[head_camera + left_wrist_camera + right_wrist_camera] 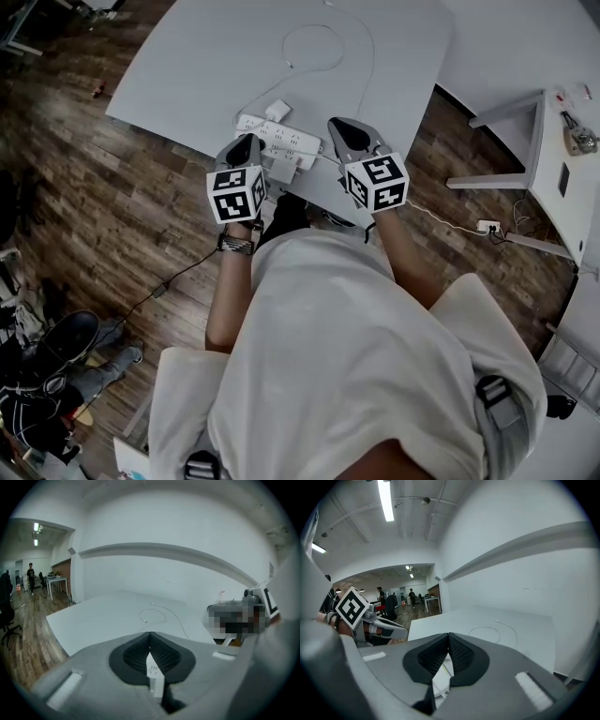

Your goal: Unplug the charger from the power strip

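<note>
On table, near its front edge: power strip, flat, just ahead of both grippers.
Charger: white block touching strip's far side; plugged or not, cannot tell.
Cable: looped farther back on table.
Left gripper: pads pressed together, gripping nothing, by strip's left part.
Right gripper: pads meeting at tips, empty, beside strip's right end.

I see the white power strip lying flat near the surface's front edge, with a small white charger against its far side.
</note>
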### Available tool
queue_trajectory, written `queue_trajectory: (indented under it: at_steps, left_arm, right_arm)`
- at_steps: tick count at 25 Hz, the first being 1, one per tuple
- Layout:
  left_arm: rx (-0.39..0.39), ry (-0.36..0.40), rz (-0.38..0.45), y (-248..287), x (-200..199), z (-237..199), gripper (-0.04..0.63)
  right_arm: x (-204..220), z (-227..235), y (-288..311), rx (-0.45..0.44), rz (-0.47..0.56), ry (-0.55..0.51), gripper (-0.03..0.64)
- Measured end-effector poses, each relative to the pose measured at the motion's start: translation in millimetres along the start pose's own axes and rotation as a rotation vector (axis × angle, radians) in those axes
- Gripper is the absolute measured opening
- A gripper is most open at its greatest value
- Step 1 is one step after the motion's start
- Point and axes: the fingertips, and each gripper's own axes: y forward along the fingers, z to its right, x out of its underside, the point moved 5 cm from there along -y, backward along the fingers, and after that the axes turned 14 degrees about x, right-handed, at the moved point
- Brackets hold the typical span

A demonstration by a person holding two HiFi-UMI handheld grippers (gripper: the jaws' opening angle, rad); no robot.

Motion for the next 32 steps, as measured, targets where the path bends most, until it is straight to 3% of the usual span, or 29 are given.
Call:
queue_trajectory:
  at_steps: [6, 10, 21, 32]
  left_arm:
    - [-0.066, 0.266, 0.169, -35, -53, 38, 0.003]
    - [-0.088, 0.370, 0.270, -58, -94, 59, 0.005]
    - [-0.128, 0.473, 0.406, -96, -185, 82, 0.005]
    - [-0.137, 0.515, 0.461, -110, -212, 104, 0.005]
  right_arm:
    - [-45, -3, -45, 0.012, 0.148, -0.044, 0.003]
    - [-86, -2, -69, 0.013, 0.243, -0.080, 0.002]
    - [-192, 4, -93, -0.011, 0.447, -0.133, 0.002]
    - [-222, -6, -105, -0.041, 0.494, -0.166, 0.002]
